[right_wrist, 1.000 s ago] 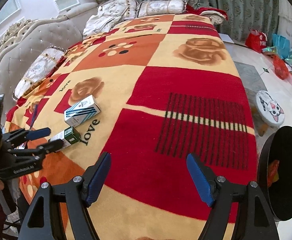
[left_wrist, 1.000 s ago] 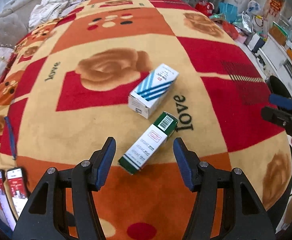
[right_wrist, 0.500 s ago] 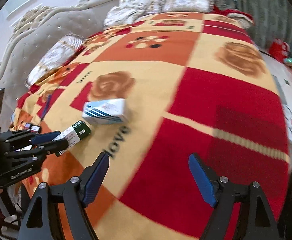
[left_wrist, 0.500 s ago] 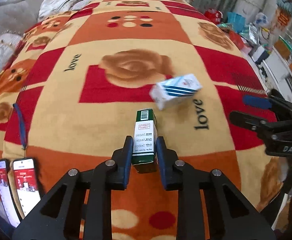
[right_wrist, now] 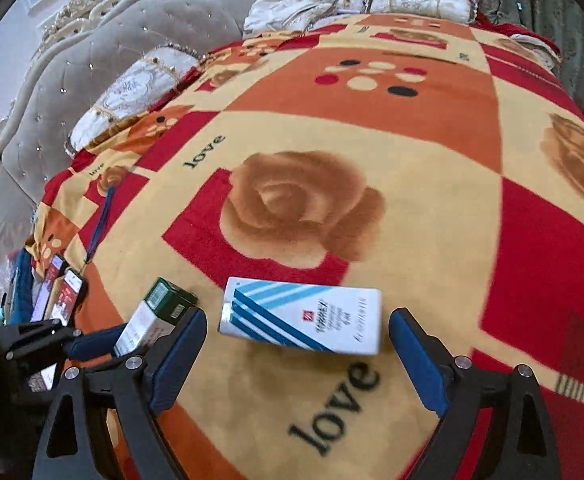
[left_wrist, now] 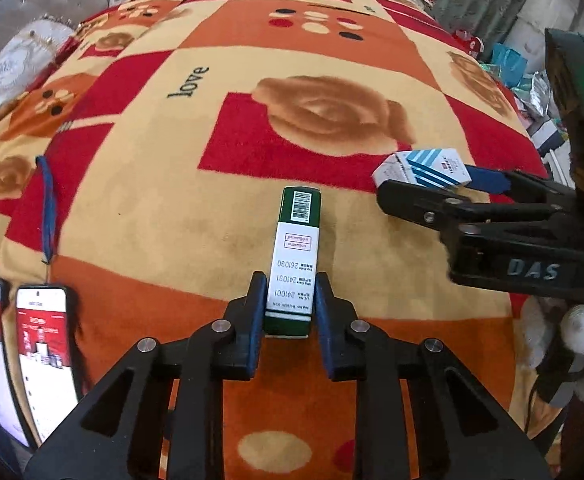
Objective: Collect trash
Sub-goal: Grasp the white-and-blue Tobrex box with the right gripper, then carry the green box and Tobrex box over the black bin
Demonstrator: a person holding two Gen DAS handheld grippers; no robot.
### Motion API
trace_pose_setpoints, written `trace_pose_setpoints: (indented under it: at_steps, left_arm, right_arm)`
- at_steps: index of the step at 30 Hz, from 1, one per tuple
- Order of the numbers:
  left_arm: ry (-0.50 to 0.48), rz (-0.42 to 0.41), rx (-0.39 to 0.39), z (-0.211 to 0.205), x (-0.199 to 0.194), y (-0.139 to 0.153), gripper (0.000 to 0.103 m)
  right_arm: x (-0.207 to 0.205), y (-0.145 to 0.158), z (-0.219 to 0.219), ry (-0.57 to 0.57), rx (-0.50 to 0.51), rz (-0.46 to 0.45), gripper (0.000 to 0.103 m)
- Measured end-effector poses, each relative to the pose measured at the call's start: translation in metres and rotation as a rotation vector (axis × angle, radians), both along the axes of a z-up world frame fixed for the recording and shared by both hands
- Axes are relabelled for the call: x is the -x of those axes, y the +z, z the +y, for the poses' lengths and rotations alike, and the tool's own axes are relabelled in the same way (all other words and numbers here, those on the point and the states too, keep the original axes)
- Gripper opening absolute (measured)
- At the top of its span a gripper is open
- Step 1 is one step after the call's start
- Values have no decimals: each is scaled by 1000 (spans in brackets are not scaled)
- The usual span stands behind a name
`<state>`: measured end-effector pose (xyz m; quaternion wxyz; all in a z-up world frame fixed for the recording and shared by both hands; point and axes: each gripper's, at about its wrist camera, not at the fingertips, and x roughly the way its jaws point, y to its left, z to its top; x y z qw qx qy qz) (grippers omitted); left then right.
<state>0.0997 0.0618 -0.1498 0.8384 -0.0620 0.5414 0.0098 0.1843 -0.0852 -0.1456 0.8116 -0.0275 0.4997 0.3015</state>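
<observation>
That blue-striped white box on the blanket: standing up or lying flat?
Lying flat: the blue-striped box rests on its broad side on the blanket.

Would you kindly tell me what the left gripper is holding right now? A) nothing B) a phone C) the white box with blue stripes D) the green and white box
D: in the left wrist view, the left gripper has its pads pressed on both sides of the green and white box, while the white box with blue stripes lies free on the blanket.
</observation>
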Motion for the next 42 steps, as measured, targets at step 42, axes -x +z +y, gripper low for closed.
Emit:
trace_pose_setpoints:
  at_steps: [42]
  left_arm:
    - [-245,-166,48,-177,-7,70,19]
  right_arm:
    - [90,56,-228,-304,-59,-138,74]
